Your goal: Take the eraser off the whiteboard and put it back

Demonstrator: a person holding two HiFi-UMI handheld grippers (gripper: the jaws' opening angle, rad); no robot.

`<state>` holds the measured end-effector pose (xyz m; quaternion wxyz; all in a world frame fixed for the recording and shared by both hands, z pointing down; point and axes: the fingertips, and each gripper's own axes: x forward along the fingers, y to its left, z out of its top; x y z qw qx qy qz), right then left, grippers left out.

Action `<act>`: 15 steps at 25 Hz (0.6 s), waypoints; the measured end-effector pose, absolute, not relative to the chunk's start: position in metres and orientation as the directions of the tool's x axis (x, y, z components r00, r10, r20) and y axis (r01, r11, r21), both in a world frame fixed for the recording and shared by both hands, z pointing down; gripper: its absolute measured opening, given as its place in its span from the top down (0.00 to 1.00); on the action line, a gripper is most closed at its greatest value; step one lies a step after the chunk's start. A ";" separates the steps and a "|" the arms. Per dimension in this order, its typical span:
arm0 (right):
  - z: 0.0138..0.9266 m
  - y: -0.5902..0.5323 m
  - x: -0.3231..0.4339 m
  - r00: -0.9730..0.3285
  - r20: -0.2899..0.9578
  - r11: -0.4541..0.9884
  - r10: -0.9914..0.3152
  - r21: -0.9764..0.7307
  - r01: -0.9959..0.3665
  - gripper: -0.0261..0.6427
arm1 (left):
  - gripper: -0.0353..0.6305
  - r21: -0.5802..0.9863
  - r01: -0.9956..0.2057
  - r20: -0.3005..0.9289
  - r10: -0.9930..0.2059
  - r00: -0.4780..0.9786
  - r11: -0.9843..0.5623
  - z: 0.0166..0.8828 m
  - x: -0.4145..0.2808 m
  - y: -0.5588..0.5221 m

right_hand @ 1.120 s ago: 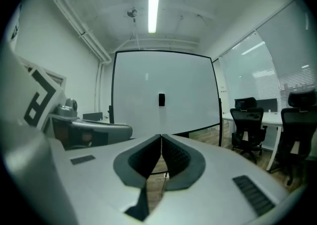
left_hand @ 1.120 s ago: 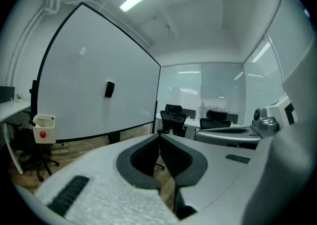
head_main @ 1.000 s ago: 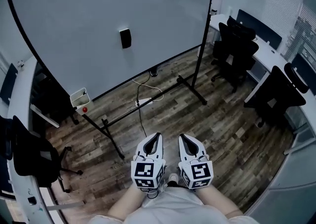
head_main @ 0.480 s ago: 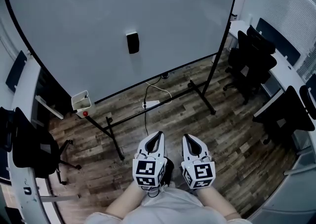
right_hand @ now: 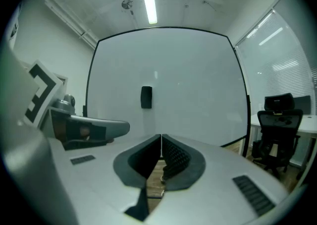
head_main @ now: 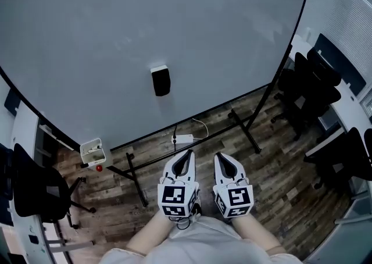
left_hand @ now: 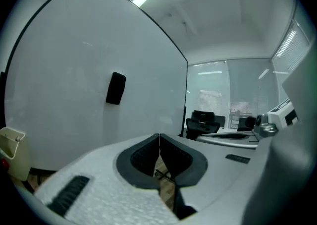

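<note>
Eraser: a dark block (head_main: 160, 81) stuck upright on the whiteboard, a little below the board's middle, well apart from both grippers.
Left gripper: (head_main: 186, 154) held low in front of the person, jaws pressed together with nothing between them, pointing toward the board.
Right gripper: (head_main: 217, 156) just beside the left one and parallel to it, jaws likewise closed on nothing; in its own view the eraser sits above and slightly left of the jaw tips.
Floor: wood planks (head_main: 273, 164) under and ahead of the grippers.
Power strip: white (head_main: 182, 139), lying on the floor just past the gripper tips, with a pale cable looping off to the right.
Board stand: black legs (head_main: 132, 174) spread on the floor under the board's lower edge.
Small box: white (head_main: 92, 151), hanging at the board's lower left corner, something red just beneath it.
Whiteboard: large, pale and black-framed (head_main: 174, 18), bare apart from the eraser.
Chairs: black office chairs (head_main: 308, 82) right of the board, another (head_main: 38, 190) at the left edge.
</note>
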<state>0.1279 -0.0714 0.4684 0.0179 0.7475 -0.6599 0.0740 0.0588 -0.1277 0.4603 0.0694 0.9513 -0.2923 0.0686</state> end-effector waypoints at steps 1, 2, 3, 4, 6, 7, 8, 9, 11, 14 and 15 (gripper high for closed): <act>0.463 -0.088 0.133 0.108 0.126 -0.116 -0.986 -0.065 -0.991 0.92 | 0.92 0.086 -0.584 0.163 -0.567 0.808 -0.807 0.455 0.061 -0.144; 0.458 -0.104 0.137 0.096 0.118 -0.104 -0.988 -0.058 -0.993 0.92 | 0.92 0.079 -0.603 0.153 -0.588 0.794 -0.794 0.450 0.063 -0.160; 0.453 -0.120 0.141 0.085 0.110 -0.091 -0.990 -0.053 -0.994 0.92 | 0.92 0.073 -0.619 0.144 -0.606 0.782 -0.782 0.445 0.064 -0.175; 0.449 -0.134 0.144 0.074 0.104 -0.079 -0.992 -0.050 -0.996 0.92 | 0.92 0.068 -0.633 0.137 -0.621 0.771 -0.771 0.440 0.065 -0.188; 0.445 -0.158 0.149 0.051 0.099 -0.056 -0.994 -0.051 -0.997 0.92 | 0.92 0.062 -0.656 0.129 -0.646 0.752 -0.752 0.434 0.066 -0.211; 0.444 -0.168 0.151 0.037 0.099 -0.042 -0.994 -0.053 -0.998 0.92 | 0.92 0.061 -0.668 0.127 -0.658 0.742 -0.742 0.432 0.066 -0.220; 0.444 -0.177 0.151 0.022 0.100 -0.027 -0.995 -0.052 -0.998 0.92 | 0.92 0.060 -0.679 0.127 -0.669 0.732 -0.731 0.431 0.066 -0.228; 0.444 -0.185 0.151 0.006 0.102 -0.011 -0.995 -0.049 -0.999 0.92 | 0.92 0.060 -0.690 0.129 -0.680 0.722 -0.721 0.431 0.067 -0.235; 0.442 -0.203 0.151 -0.028 0.102 0.024 -0.994 -0.037 -0.999 0.92 | 0.92 0.054 -0.714 0.133 -0.704 0.698 -0.698 0.430 0.066 -0.249; 0.440 -0.228 0.152 -0.087 0.096 0.085 -0.992 -0.027 -0.996 0.92 | 0.92 0.023 -0.756 0.144 -0.746 0.650 -0.655 0.431 0.064 -0.265; 0.439 -0.235 0.153 -0.107 0.095 0.105 -0.990 -0.024 -0.994 0.92 | 0.92 0.017 -0.768 0.145 -0.758 0.635 -0.640 0.431 0.065 -0.270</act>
